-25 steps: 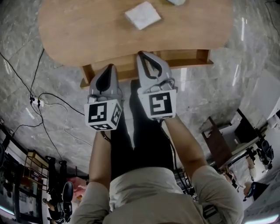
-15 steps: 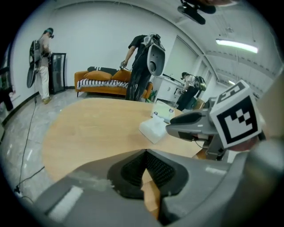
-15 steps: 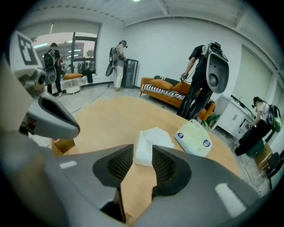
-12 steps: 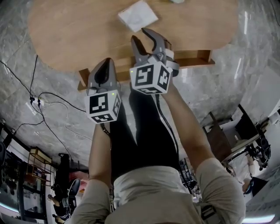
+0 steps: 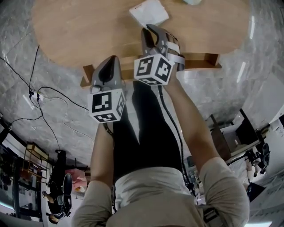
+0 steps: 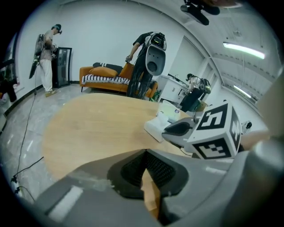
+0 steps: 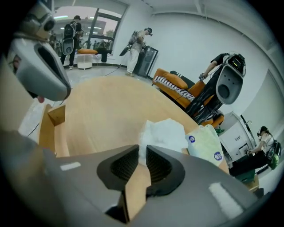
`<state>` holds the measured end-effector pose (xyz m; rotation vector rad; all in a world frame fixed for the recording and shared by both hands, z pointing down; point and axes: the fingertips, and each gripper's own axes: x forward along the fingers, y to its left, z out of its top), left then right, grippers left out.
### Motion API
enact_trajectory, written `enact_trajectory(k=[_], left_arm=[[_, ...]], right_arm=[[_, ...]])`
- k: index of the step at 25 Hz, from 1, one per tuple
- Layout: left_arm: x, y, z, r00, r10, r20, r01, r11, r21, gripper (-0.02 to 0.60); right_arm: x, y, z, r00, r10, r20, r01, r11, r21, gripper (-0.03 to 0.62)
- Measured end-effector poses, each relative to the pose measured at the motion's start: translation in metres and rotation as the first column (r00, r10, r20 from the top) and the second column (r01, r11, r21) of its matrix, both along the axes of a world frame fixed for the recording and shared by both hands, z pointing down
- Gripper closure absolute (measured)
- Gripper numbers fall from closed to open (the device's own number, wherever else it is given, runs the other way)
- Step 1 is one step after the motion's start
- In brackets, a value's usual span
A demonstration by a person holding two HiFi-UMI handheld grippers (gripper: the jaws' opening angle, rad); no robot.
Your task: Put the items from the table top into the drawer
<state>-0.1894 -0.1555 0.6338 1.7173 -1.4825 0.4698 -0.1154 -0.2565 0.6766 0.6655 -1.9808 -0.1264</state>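
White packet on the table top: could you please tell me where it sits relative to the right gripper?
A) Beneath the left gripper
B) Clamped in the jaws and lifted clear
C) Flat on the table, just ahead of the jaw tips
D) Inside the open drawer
C: the right gripper view shows the white packet lying on the table top just beyond the right gripper, whose jaws are closing with nothing between them yet.

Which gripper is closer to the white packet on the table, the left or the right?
Right. The right gripper, jaws closing with nothing between them, has its tips just short of the white packet. The left gripper is farther back, over the open drawer.
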Motion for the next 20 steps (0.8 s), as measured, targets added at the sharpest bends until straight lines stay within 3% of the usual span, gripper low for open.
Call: enact_trajectory(k=[12, 20], left_arm=[[0.008, 0.004, -0.004, 1.000, 0.028, 0.001, -0.028, 1.000, 0.012, 0.561], [0.032, 0.001, -0.004, 0.995, 0.100, -0.015, -0.100, 0.995, 0.014, 0.561]], right_arm=[[-0.001, 0.023, -0.049, 0.984, 0.070, 0.162, -0.069, 0.998, -0.012, 0.551], [0.023, 0.047, -0.064, 0.967, 0.155, 0.200, -0.149, 0.988, -0.043, 0.551]])
